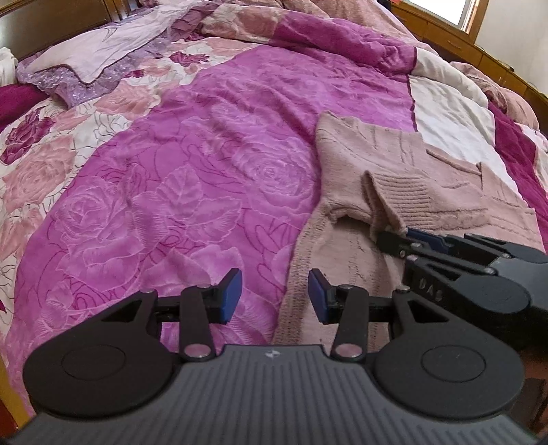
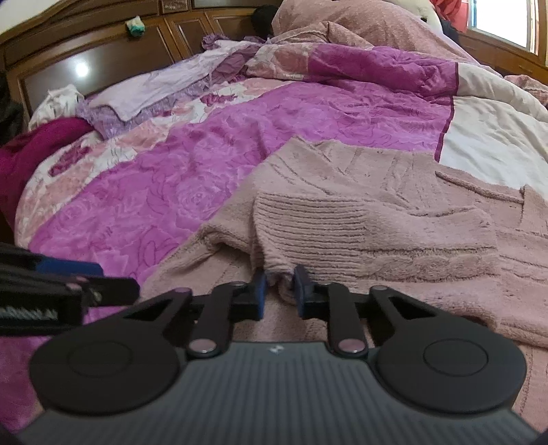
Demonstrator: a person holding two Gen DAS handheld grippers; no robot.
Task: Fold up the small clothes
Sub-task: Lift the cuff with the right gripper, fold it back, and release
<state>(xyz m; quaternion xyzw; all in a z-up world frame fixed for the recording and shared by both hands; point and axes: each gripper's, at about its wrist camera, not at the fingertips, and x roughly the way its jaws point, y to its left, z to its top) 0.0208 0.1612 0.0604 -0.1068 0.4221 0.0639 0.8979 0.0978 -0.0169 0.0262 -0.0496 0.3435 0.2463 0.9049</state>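
Note:
A dusty-pink knitted sweater [image 1: 387, 164] lies flat on the magenta rose-pattern bedspread [image 1: 191, 178]; it also shows in the right wrist view [image 2: 359, 178]. Its ribbed sleeve cuff [image 2: 308, 226] is folded back over the body. My right gripper [image 2: 278, 291] is shut on the edge of that ribbed cuff [image 1: 397, 202], held just above the sweater; it shows in the left wrist view [image 1: 404, 239] at the right. My left gripper [image 1: 275, 296] is open and empty, hovering over the sweater's left hem edge and the bedspread.
Lilac pillows [image 1: 99, 51] and a dark red cloth [image 2: 30, 147] lie at the bed's far left. A rumpled pink blanket [image 2: 376, 30] is heaped at the back. A wooden headboard [image 2: 113, 51] stands behind. A white quilt patch [image 2: 489, 137] lies beyond the sweater.

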